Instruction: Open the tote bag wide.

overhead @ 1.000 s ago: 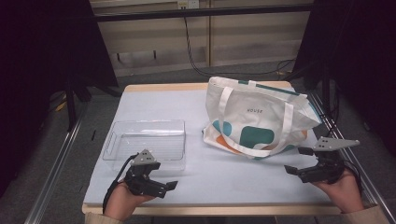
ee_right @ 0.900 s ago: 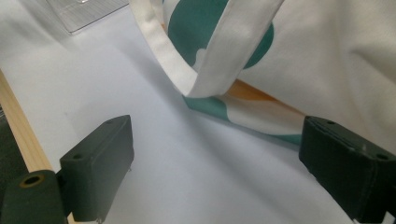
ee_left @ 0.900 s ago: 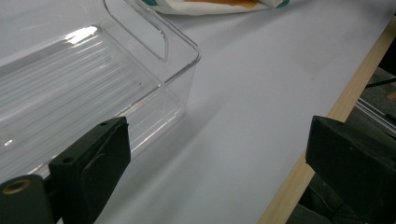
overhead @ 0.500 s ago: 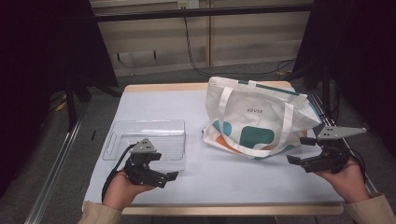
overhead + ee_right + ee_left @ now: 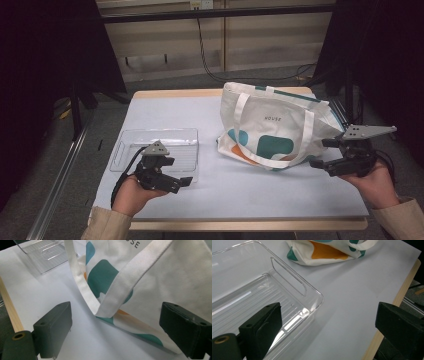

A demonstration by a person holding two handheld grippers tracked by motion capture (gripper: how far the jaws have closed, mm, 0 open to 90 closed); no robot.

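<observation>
A cream tote bag (image 5: 272, 127) with teal and orange shapes lies on the right half of the table, its handle strap (image 5: 120, 292) looping toward the front. A clear plastic tray (image 5: 155, 145) sits empty at the left. My left gripper (image 5: 181, 183) is open just in front of the tray's near right corner (image 5: 312, 297) and holds nothing. My right gripper (image 5: 320, 152) is open at the bag's right front, above the tabletop. In the right gripper view the strap loop lies between the two wide jaws, with neither jaw touching it.
The pale blue tabletop (image 5: 165, 112) has a wooden front edge (image 5: 250, 225). Dark frame posts and cables stand behind and to both sides. In the left gripper view the bag's bottom corner (image 5: 322, 252) is beyond the tray.
Both hands have moved forward from the table's front edge. The left gripper has come up to the tray's corner; the right has risen and closed in on the bag's strap.
</observation>
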